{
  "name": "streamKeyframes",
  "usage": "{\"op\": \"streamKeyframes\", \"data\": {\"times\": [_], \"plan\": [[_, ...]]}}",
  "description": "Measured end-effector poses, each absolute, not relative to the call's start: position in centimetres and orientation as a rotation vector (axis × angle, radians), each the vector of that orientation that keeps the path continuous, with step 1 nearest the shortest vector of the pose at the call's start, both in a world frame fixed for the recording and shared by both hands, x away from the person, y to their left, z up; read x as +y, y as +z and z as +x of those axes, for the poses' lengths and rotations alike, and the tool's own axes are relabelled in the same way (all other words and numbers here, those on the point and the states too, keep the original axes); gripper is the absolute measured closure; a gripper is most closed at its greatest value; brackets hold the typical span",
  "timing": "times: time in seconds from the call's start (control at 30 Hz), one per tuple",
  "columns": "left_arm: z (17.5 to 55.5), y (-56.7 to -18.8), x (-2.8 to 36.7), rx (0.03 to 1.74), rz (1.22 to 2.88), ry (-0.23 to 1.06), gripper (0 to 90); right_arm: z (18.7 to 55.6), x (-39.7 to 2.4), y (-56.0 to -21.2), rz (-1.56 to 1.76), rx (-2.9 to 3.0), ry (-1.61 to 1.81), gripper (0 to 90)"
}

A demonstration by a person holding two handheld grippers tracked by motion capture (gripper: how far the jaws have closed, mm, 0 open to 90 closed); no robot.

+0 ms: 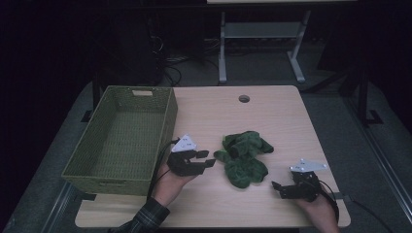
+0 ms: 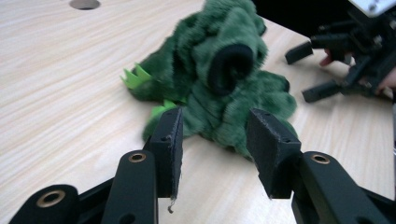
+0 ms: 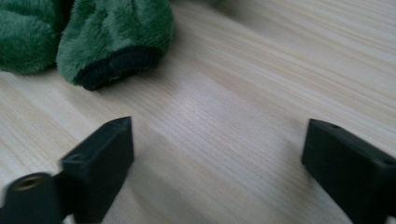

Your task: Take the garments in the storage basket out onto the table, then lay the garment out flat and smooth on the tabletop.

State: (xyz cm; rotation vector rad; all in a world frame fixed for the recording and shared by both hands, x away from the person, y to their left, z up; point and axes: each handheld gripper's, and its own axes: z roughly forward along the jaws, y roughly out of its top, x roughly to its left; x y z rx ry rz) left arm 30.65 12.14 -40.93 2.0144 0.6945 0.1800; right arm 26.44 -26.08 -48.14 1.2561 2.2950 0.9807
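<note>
**High view: closing in on the green plush slippers**

High view: two green plush slippers (image 1: pixel 245 156) heaped together near the middle of the bench (image 1: pixel 272 111), a little toward the near edge, touching one another. Left tool (image 1: pixel 204 159) just beside the heap on its left, jaws parted and holding nothing; right tool (image 1: pixel 279 188) near the near right corner, apart from the heap, jaws wide and likewise holding nothing. Green woven basket (image 1: pixel 121 141) along the left edge, nothing inside it, probably the destination.

Left gripper view: jaws framing the nearest fold of plush (image 2: pixel 219 79), a black-lined opening turned upward, small light-green spikes at the side.

Right gripper view: a second black-edged opening (image 3: pixel 116 63) ahead and to the left of the open jaws, bare wood between them.

Advice for the grasp, as a judgement:
- Push the left tool forward until the pads straddle a thick fold or the cuff rim, not loose fur tips.
- Close fully; soft pile compresses and slips.
- Take one slipper only, lifting slowly to check for separation from its mate.
- Keep the right tool clear or ready to pin the other slipper down.
</note>
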Motion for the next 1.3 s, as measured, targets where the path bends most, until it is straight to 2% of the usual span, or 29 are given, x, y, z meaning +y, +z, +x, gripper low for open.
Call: {"op": "streamKeyframes", "data": {"times": [0.13, 0.3, 0.5, 0.73, 0.9, 1.2, 1.3], "plan": [[30.0, -41.8, 11.8, 0.655, 2.060, 0.172, 52.0, 26.1, -26.1, -47.3, 1.243, 2.295, 0.988, 22.1], [29.4, -42.7, 11.8, 0.636, 2.093, 0.168, 43.3, 25.6, -25.6, -46.3, 1.182, 2.289, 1.067, 27.1], [28.5, -43.7, 12.1, 0.634, 2.129, 0.157, 36.0, 25.6, -24.7, -45.3, 1.144, 2.313, 1.175, 37.5], [27.9, -45.1, 12.7, 0.628, 2.207, 0.164, 34.1, 26.0, -22.9, -44.7, 1.074, 2.355, 1.201, 42.1], [27.8, -45.4, 13.0, 0.628, 2.218, 0.165, 34.0, 25.9, -20.9, -44.7, 1.007, 2.453, 1.310, 52.0], [27.3, -45.3, 13.2, 0.600, 2.235, 0.167, 33.9, 27.1, -17.7, -46.3, 0.975, 2.577, 1.212, 57.9], [27.0, -45.3, 13.3, 0.591, 2.234, 0.159, 34.0, 27.5, -17.2, -46.9, 0.983, 2.598, 1.162, 66.7]]}}
